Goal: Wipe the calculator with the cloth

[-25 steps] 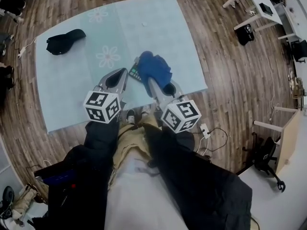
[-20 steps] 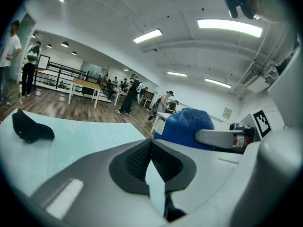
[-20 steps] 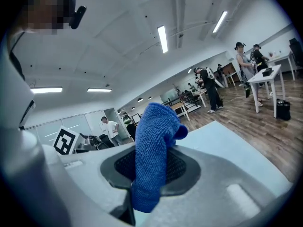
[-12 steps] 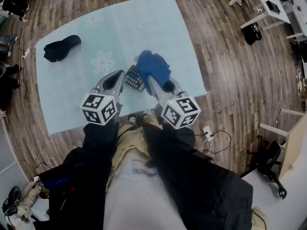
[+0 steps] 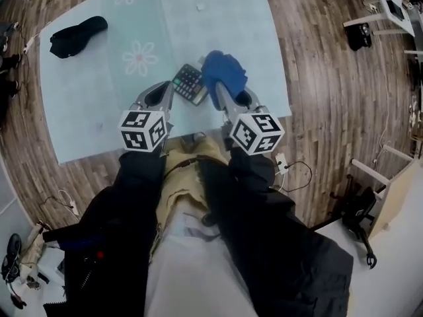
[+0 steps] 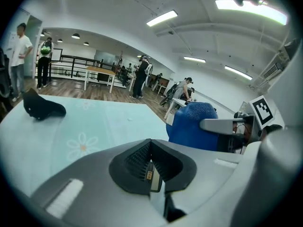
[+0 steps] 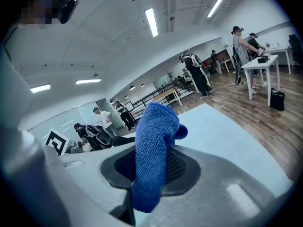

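Calculator [image 5: 190, 84] at frame centre over worktop [image 5: 86, 111], near edge clamped in left tongs [image 5: 166, 94], presumably to steady it. Right tongs [image 7: 151, 167] closed on bunched blue microfibre cloth [image 5: 225, 74], just right of calculator, likely poised for wiping stroke. Both arms extended forward, side by side.
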Demonstrator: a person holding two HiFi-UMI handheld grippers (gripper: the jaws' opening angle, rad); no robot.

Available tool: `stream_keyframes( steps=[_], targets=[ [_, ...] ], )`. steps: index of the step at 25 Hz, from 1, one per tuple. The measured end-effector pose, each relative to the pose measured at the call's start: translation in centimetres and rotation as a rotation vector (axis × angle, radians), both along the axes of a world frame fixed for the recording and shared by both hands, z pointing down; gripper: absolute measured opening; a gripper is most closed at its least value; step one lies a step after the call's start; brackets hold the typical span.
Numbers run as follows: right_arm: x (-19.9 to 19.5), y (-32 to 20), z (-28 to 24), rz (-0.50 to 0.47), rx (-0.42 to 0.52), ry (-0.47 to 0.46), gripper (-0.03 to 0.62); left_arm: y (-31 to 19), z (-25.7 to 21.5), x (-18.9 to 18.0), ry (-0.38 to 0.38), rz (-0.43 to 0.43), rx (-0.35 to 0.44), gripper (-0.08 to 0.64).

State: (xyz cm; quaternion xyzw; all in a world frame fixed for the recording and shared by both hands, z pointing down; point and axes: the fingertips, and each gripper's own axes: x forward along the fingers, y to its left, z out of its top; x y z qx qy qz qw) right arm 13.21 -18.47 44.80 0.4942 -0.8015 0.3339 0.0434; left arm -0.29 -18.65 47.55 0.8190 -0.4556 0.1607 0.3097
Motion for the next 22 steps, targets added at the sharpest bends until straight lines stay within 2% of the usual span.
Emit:
stream_keyframes(
  steps=[6, 11, 17, 22],
  targets=[
    [-0.5, 0.2, 4.7, 0.032, -0.121, 0.055, 0.097, 0.5, 5.0, -0.5, -0.003, 0.025, -0.119, -0.003],
    [-0.8, -0.5, 7.4, 0.053, -0.168, 0.120, 0.097, -0.3, 8.1, -1.8, -0.016, 0.050, -0.201, -0.003],
    [-0.4, -2.5, 8.7, 0.050, -0.156, 0.251, 0.096, -1.6, 10.3, -3.2, -0.025, 0.043, -0.244, -0.003],
    [-1.8, -3.5, 10.1, 0.007, -0.124, 0.417, 0.097, -1.2, 11.1, -4.2, -0.024, 0.055, -0.261, -0.003]
  ],
)
